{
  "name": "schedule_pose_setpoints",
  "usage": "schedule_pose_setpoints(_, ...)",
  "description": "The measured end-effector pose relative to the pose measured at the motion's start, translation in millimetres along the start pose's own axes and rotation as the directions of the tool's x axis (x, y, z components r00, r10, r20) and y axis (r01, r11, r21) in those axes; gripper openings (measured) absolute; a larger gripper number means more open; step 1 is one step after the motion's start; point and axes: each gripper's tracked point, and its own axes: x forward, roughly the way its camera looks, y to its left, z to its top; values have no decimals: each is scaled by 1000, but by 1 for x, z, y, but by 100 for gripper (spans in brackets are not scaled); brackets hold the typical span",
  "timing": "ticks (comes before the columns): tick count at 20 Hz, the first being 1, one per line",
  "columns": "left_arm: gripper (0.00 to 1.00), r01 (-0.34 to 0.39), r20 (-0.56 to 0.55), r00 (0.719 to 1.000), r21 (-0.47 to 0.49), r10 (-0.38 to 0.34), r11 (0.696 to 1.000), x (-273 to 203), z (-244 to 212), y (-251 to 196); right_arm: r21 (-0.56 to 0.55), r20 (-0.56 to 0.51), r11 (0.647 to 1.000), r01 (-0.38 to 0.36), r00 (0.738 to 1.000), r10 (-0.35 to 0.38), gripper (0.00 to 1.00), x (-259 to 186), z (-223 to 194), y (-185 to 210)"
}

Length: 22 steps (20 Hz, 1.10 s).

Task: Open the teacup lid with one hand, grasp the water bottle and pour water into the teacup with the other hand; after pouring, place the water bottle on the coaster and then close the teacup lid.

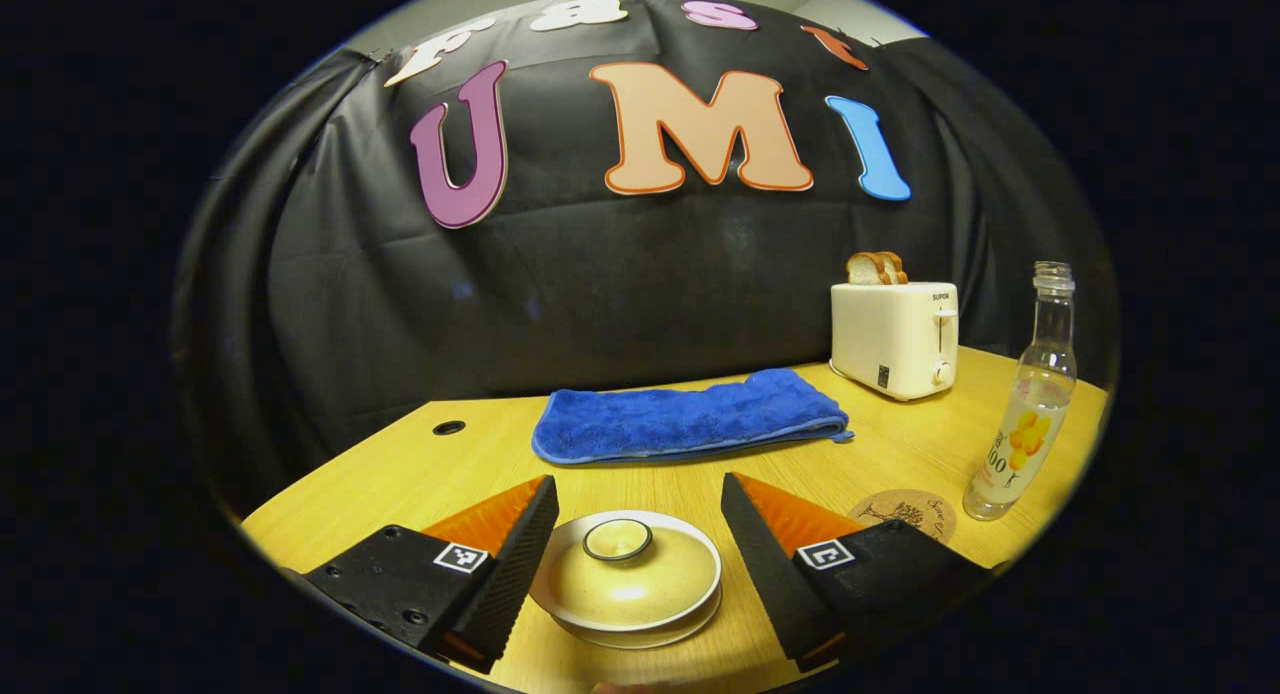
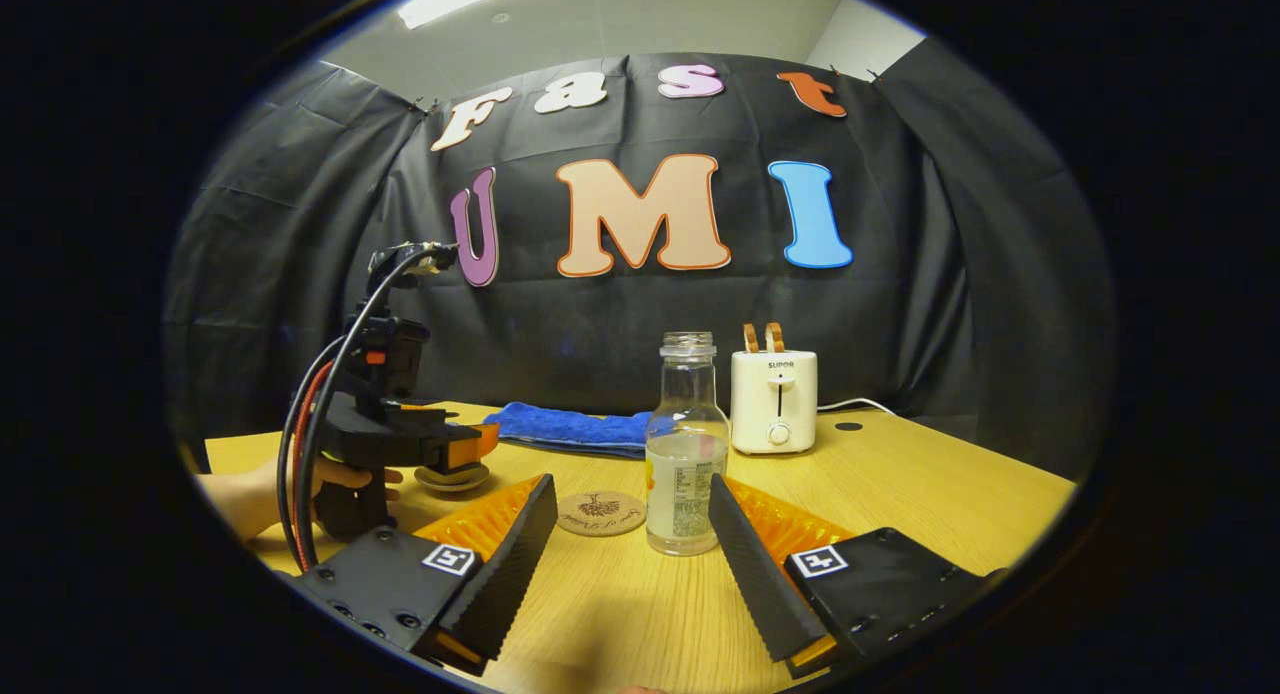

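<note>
Left tool (image 1: 640, 544) wide over wooden table (image 1: 420, 474); black cloth behind.

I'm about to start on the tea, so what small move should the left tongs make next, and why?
Probably close the left tongs on the round beige ceramic teacup lid. Their fingers are open on either side of it, the lid is on the cup, and the clear glass water bottle stands upright between the open right tongs, not yet grasped.

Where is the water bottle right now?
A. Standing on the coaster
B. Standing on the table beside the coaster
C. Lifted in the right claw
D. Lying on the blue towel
B: the water bottle stands upright on the table, right of the coaster, between open fingers.
</note>
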Motion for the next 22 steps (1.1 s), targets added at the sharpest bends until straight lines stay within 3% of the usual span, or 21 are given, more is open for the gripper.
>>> schedule_pose_setpoints(3,95,-12,1,1000,-27,12,1000,2,1,5,0,-1,1000,7,1000,-7,94,2,-1,-3)
schedule_pose_setpoints(4,95,-12,-1,1000,-28,12,1000,3,1,4,0,0,1000,10,1000,-10,98,3,-1,-4)
schedule_pose_setpoints(5,95,-12,-6,1000,-28,12,1000,3,-1,4,0,0,1000,12,1000,-12,94,3,-1,-4)
schedule_pose_setpoints(6,93,-8,-9,1000,-24,8,1000,4,-1,4,0,-1,1000,14,1000,-14,97,3,-1,-5)
schedule_pose_setpoints(7,90,-2,-15,1000,-19,2,1000,5,-2,2,0,-2,1000,15,1000,-15,94,3,-1,-5)
schedule_pose_setpoints(8,83,2,-19,1000,-15,-2,1000,5,-2,1,0,-2,1000,16,1000,-16,100,4,-1,-6)
schedule_pose_setpoints(13,55,18,-30,999,-11,-19,1000,5,-3,-1,1,-3,1000,25,1000,-25,98,6,-1,-9)
schedule_pose_setpoints(16,46,23,-18,1000,-23,-24,999,4,0,0,-1,-2,1000,31,1000,-31,94,6,0,-9)
schedule_pose_setpoints(17,43,14,-12,1000,-26,-14,1000,4,0,2,-1,0,1000,31,1000,-31,98,6,-1,-10)
schedule_pose_setpoints(18,32,4,-11,1000,-26,-4,1000,3,0,4,-1,-1,1000,31,1000,-31,98,7,-1,-10)
schedule_pose_setpoints(22,29,-33,-12,999,-26,33,999,2,0,10,-2,1,1000,31,1000,-31,98,6,0,-10)
